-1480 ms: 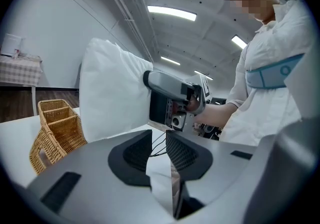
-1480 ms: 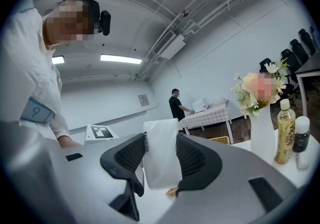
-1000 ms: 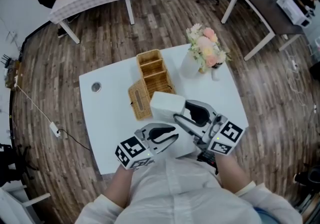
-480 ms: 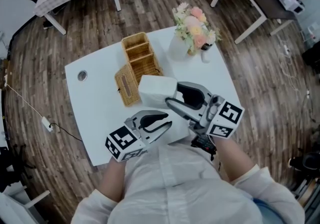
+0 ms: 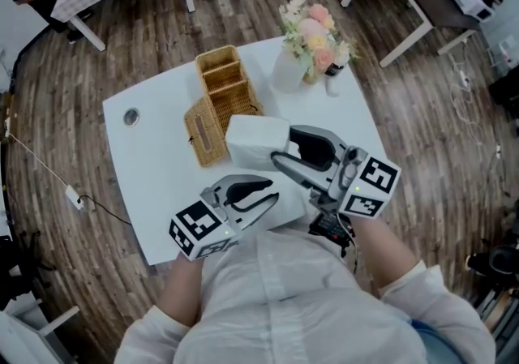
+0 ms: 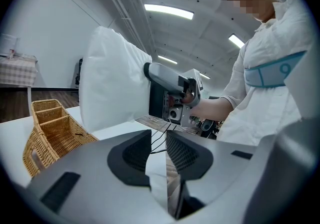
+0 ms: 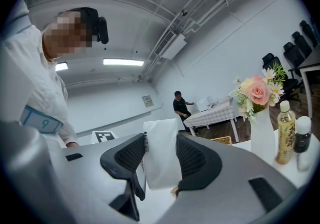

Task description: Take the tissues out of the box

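Note:
My right gripper (image 5: 284, 147) is shut on a white soft pack of tissues (image 5: 253, 142) and holds it in the air above the white table (image 5: 154, 184). In the right gripper view the pack (image 7: 161, 153) fills the gap between the two pads. The left gripper view shows the same pack (image 6: 112, 88) from the side, above the table. The woven wicker tissue box (image 5: 204, 134) lies on its side on the table beside the pack. My left gripper (image 5: 276, 196) hovers near the table's front edge, its jaws a narrow slit apart with nothing between them (image 6: 158, 143).
A wicker basket (image 5: 225, 83) with compartments stands behind the tissue box. A white vase of flowers (image 5: 312, 38) and two small bottles (image 7: 286, 130) stand at the table's far right corner. A round cable hole (image 5: 130, 117) is at the left. Other tables and people are far off.
The head view has shifted, so the table sits higher and further left in the picture. Both grippers and the pack keep their places relative to the table.

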Demonstrator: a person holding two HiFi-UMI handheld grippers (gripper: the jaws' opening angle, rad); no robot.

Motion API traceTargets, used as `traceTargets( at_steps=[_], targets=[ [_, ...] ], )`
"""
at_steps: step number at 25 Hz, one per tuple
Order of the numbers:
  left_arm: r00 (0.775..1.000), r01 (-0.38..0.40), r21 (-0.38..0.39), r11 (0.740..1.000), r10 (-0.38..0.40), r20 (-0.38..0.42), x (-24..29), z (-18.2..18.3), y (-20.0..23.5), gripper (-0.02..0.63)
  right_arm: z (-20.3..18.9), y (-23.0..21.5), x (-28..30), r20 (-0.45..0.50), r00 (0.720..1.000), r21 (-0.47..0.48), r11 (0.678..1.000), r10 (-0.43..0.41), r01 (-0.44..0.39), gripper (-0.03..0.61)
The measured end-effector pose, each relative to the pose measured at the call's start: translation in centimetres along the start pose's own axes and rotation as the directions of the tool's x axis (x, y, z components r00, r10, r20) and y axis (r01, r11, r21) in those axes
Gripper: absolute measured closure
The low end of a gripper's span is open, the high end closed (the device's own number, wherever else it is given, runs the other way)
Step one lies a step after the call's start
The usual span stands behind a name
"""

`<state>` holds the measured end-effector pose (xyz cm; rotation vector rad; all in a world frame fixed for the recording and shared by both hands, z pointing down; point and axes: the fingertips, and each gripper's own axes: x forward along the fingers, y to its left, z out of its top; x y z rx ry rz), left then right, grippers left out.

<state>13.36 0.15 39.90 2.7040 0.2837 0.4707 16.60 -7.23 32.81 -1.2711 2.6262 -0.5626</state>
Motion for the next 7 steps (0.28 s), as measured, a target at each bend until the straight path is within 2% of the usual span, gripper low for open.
traceTargets(
  at_steps=[7],
  targets=[
    [1.0,-0.002,-0.001,1.0,0.002,-0.002,-0.09,-0.17,-0.15,0.53,-0.06,-0.01,-0.05,-0.002,1.0,-0.003,1.0,-0.002,0.002,0.361]
  ],
)
